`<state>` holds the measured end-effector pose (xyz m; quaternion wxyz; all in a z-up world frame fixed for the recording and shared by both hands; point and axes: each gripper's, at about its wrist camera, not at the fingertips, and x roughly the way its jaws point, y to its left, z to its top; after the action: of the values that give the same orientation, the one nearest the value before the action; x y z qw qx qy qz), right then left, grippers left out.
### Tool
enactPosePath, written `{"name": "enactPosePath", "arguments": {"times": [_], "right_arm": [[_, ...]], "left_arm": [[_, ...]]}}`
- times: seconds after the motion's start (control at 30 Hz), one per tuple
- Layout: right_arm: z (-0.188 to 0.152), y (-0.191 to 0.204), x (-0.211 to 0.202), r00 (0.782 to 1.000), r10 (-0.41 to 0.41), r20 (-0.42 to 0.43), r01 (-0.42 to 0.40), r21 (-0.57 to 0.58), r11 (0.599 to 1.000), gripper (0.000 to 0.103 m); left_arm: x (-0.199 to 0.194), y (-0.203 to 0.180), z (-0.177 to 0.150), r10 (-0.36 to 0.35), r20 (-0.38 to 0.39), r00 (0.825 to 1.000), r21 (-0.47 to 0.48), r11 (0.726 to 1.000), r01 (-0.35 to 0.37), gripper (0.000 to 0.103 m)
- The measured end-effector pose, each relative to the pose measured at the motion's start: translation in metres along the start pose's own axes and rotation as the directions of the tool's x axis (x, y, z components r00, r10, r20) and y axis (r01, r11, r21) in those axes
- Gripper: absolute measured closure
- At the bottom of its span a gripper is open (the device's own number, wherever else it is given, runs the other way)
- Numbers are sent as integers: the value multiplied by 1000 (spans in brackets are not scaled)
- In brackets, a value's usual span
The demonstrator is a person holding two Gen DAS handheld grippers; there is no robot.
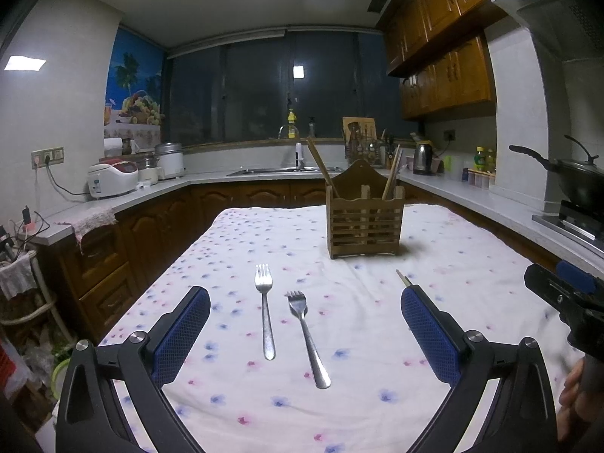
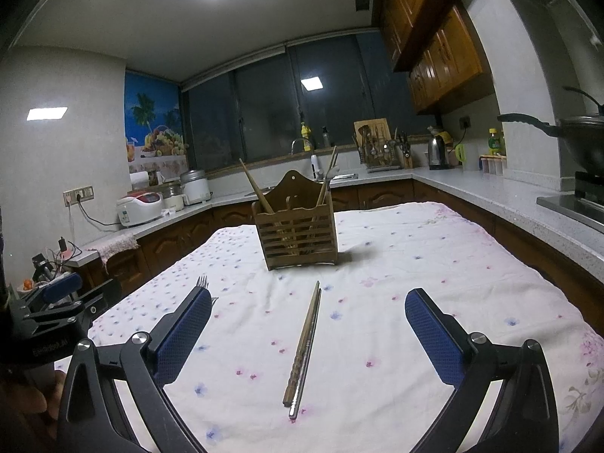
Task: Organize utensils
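Steel forks (image 1: 294,324) lie between wide-open left gripper (image 1: 305,300); chopsticks (image 2: 304,347) between wide-open right gripper (image 2: 307,302)

Hardly any writing could be read. In the right wrist view, the left gripper (image 2: 71,302) carried a short pale line of lettering on its black body near the left edge, but it was too blurred and small to make out with certainty. The rice cooker (image 1: 112,179) on the counter bore a small label on its front, its print illegible. The yellow bottle (image 1: 291,124) on the window sill and the bottle (image 2: 494,142) by the stove had labels too small to read. No numbers or signs could be read.
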<state>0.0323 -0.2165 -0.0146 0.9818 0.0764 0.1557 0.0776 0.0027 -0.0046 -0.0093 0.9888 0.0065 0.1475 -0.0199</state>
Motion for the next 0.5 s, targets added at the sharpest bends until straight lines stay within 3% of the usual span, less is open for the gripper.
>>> {"name": "enactPosePath", "arguments": {"times": [0.5], "right_arm": [[0,-1,0,1000,0,1,0,2,1000,0]], "left_arm": [[1,-1,0,-6,-4,1000,-2,1000,6,1]]}}
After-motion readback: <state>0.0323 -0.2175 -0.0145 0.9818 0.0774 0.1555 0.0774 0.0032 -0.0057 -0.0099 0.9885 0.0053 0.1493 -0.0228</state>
